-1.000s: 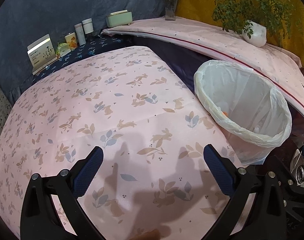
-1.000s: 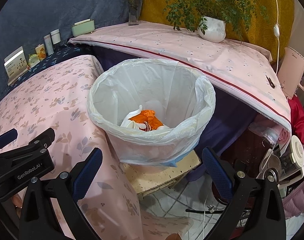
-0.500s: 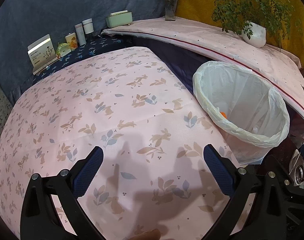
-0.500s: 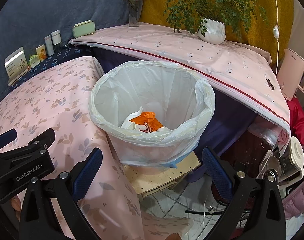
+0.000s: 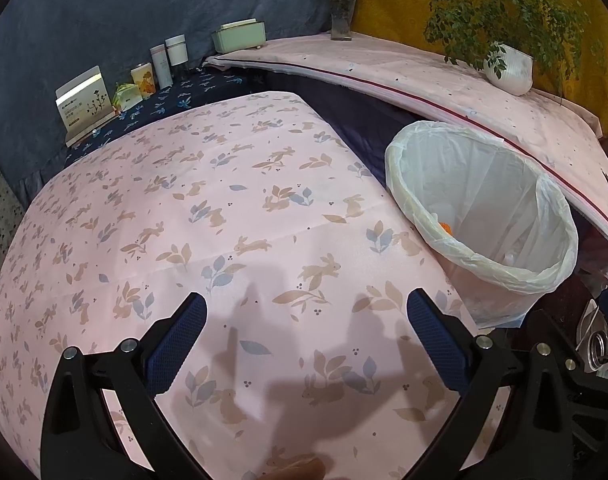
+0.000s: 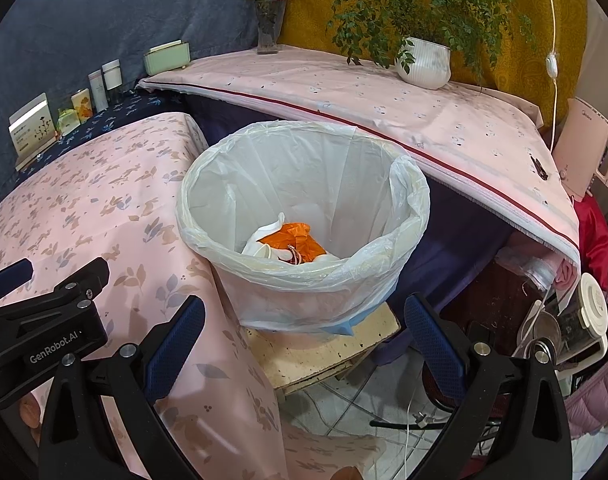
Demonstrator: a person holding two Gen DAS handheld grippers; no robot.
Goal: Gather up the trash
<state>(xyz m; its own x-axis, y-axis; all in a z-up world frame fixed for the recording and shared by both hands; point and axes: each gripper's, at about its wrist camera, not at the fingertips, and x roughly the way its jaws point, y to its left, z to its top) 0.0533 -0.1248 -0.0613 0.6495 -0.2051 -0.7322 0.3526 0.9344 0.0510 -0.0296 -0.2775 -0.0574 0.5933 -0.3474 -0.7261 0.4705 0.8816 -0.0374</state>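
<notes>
A trash bin lined with a white plastic bag [image 6: 304, 216] stands on a low stool beside the table. Inside lies orange and white crumpled trash [image 6: 291, 240]. My right gripper [image 6: 304, 332] is open and empty, just in front of the bin. My left gripper [image 5: 304, 328] is open and empty, held over the pink rabbit-print tablecloth [image 5: 207, 216]. The bin [image 5: 480, 216] shows at the right of the left wrist view, with a bit of orange trash [image 5: 444, 227] inside. The left gripper also shows at the lower left of the right wrist view [image 6: 43, 320].
Boxes and jars [image 5: 159, 64] line the table's far edge against a blue backdrop. A pink-covered shelf [image 6: 384, 96] behind the bin holds a potted plant [image 6: 424, 60] and a flower vase [image 6: 268, 28]. Appliances and cables [image 6: 564, 328] crowd the floor at right.
Both grippers have drawn back slightly, so the bin sits a little lower and smaller in view. Both stay open and empty.
</notes>
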